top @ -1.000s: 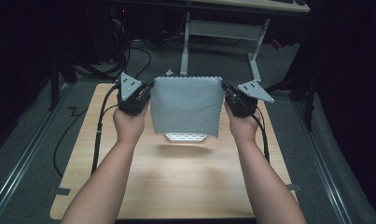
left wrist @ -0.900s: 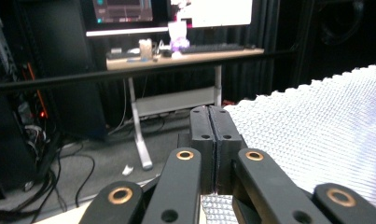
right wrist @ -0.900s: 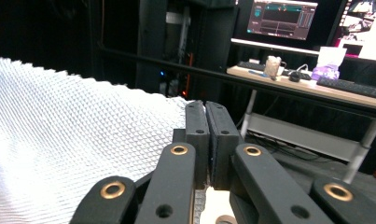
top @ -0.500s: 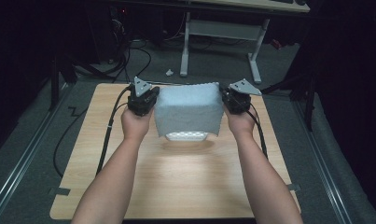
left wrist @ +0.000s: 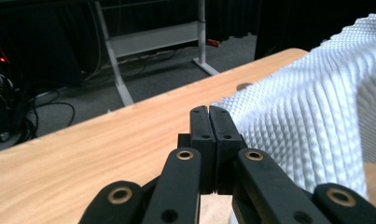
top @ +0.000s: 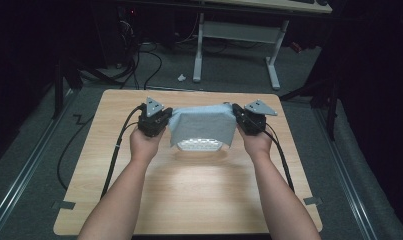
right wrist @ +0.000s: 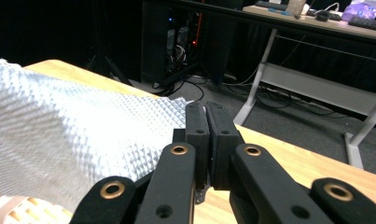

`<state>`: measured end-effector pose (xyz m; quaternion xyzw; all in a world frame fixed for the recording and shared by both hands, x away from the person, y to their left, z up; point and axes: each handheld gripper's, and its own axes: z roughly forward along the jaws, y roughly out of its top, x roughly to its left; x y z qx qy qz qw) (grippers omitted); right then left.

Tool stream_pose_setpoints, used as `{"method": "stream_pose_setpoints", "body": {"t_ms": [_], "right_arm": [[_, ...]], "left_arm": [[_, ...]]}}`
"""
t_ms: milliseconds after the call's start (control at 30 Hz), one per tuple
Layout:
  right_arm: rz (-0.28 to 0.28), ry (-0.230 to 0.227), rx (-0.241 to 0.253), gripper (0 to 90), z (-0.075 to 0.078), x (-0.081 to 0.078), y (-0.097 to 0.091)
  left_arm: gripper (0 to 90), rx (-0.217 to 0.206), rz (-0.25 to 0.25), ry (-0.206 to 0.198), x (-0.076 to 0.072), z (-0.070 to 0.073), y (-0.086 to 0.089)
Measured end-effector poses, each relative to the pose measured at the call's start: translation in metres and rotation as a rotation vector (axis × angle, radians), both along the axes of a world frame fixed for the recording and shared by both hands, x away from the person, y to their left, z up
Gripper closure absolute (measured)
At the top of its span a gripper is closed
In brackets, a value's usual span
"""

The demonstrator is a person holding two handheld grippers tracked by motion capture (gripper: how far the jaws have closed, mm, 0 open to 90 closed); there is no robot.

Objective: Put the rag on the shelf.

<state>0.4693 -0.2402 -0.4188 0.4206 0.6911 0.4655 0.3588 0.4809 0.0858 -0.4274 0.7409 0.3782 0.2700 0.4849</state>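
A light grey waffle-weave cloth (top: 204, 124) hangs stretched between my two grippers over the far half of the wooden table (top: 199, 195). Its brightly lit lower edge sits at or just above the tabletop. My left gripper (top: 167, 118) is shut on the cloth's upper left corner. My right gripper (top: 237, 116) is shut on the upper right corner. In the left gripper view the jaws (left wrist: 209, 110) are pressed together, with the cloth (left wrist: 311, 107) spreading off to the right. In the right gripper view the jaws (right wrist: 205, 106) are likewise together and the cloth (right wrist: 59, 135) spreads to the left.
Black cables (top: 114, 150) trail from both grippers across the table toward its near edge. Beyond the far edge stand a white desk frame (top: 236, 32) and tangled floor cables (top: 149, 65). Grey tape marks (top: 64, 205) sit near the table's front corners.
Both hands have come down together with the cloth still held. The cloth's bottom edge has sunk toward the tabletop and the hanging part looks shorter.
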Motion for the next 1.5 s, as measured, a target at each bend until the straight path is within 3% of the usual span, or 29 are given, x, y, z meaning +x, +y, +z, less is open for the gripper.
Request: {"method": "stream_pose_setpoints", "body": {"t_ms": [333,433,900,1500], "right_arm": [[0.014,0.025,-0.035,89.4,-0.012,-0.011,0.004],[0.016,0.03,-0.021,89.4,-0.017,-0.013,0.005],[0.013,0.052,-0.053,89.4,-0.032,-0.015,0.01],[0.007,0.08,-0.066,89.3,-0.049,-0.017,0.01]], "left_arm": [[89.4,-0.036,-0.031,0.033,-0.009,-0.016,0.001],[89.4,-0.045,-0.035,0.045,-0.009,-0.02,0.002],[89.3,-0.039,-0.055,0.073,-0.013,-0.037,-0.001],[89.0,-0.049,-0.059,0.105,-0.015,-0.048,0.002]]}}
